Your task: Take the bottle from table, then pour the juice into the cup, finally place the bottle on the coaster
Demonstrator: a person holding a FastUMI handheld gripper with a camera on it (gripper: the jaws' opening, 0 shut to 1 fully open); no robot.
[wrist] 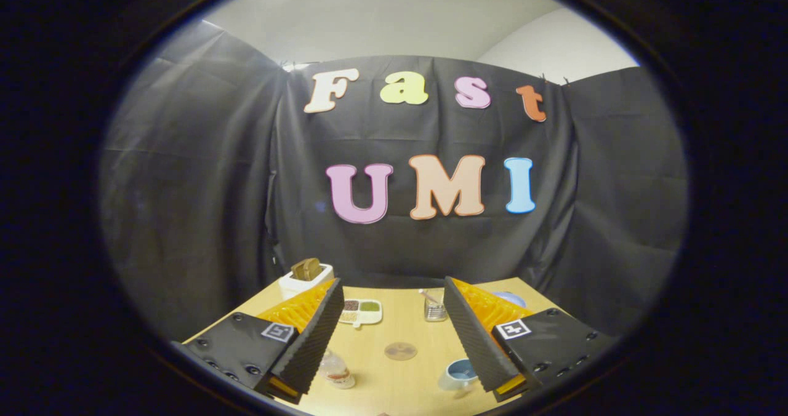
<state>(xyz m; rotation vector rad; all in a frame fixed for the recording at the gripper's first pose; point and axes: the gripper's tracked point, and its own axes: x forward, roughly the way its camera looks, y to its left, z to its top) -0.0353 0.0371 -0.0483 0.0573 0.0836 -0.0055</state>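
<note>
black cloth wall (184,176), wooden table (394,330), white ceiling (394,16)

A light wooden table (394,382) carries, between the gripper's fingers, a small clear plastic bottle (337,370), round brown coaster (401,350) and pale blue cup (458,374).

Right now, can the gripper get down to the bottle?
Probably yes: the gripper is open above the table, and the bottle stands by its left finger with nothing on top.

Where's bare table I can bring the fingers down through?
The fingers are open, holding nothing. Bare wood lies between the bottle and cup, around the coaster. The far edge is crowded: toaster, sectioned dish, glass jar.
</note>
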